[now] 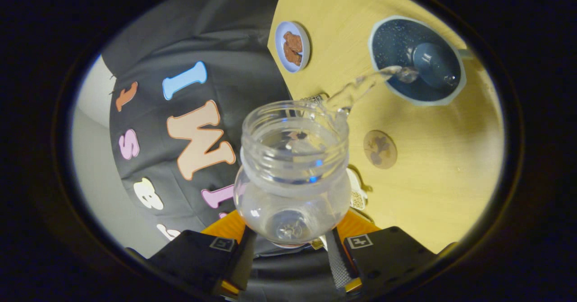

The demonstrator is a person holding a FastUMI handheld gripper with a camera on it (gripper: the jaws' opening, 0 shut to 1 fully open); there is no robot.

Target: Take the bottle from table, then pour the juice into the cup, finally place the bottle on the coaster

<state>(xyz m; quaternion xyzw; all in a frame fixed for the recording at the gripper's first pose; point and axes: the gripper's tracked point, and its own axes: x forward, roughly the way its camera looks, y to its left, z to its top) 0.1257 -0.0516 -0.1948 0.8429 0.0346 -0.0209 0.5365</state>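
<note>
Gripper view shows the gripper (290,243) clamped on a clear bottle (293,176), one finger pressing each side of its body. It is tipped toward the wooden table (432,176), and a clear stream (360,85) arcs from its open mouth into the dark blue cup (417,61) near the table's far edge. Between bottle and cup lies a round coaster (380,149). A small dish (292,46) of brown bits sits by the table's edge, beside the cloth wall.
</note>
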